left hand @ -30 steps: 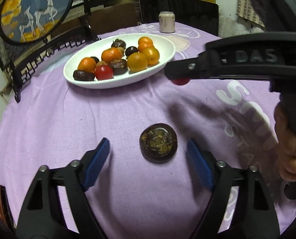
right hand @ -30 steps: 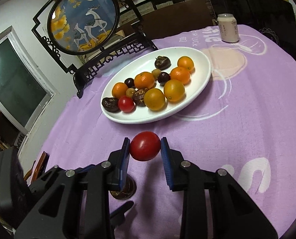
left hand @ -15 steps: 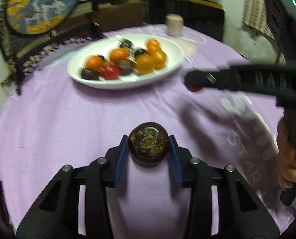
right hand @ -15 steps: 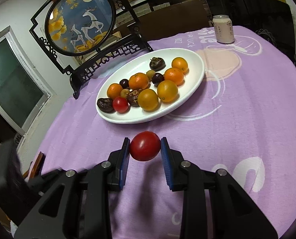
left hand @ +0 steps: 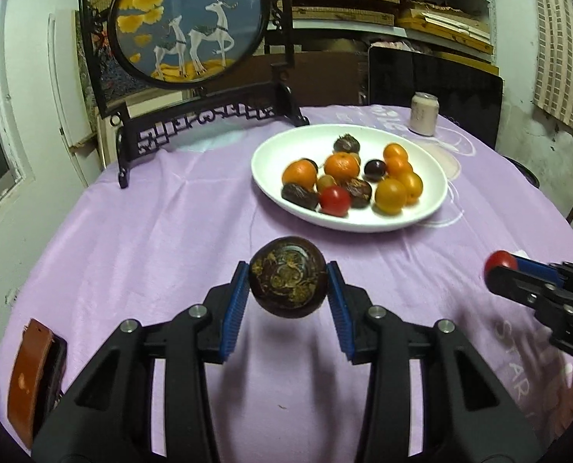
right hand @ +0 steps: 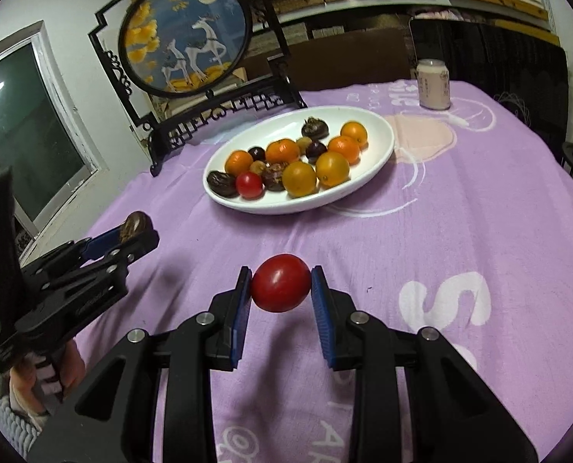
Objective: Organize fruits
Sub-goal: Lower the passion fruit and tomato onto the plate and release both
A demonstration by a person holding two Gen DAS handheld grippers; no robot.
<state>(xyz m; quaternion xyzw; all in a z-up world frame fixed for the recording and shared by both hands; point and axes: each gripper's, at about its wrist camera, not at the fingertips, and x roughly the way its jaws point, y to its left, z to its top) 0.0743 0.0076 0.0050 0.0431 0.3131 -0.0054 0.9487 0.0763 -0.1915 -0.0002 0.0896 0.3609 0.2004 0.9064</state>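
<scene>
My left gripper [left hand: 288, 287] is shut on a dark brown round fruit [left hand: 288, 277] and holds it above the purple cloth; it also shows in the right wrist view [right hand: 134, 225]. My right gripper [right hand: 280, 288] is shut on a red tomato [right hand: 281, 288], lifted off the cloth; the tomato shows at the right in the left wrist view [left hand: 499, 262]. A white oval plate [left hand: 433, 202] [right hand: 383, 135] further back holds several oranges, dark fruits and a small red tomato [left hand: 334, 200].
A pale drink can [left hand: 424, 118] [right hand: 434, 83] stands behind the plate. A black framed deer screen [left hand: 190, 23] [right hand: 184, 34] stands at the table's back left. A brown object [left hand: 29, 378] lies at the table's left edge.
My left gripper closed on the dark fruit and lifted it off the cloth. My right gripper kept the red tomato and moved right and away from the left one.
</scene>
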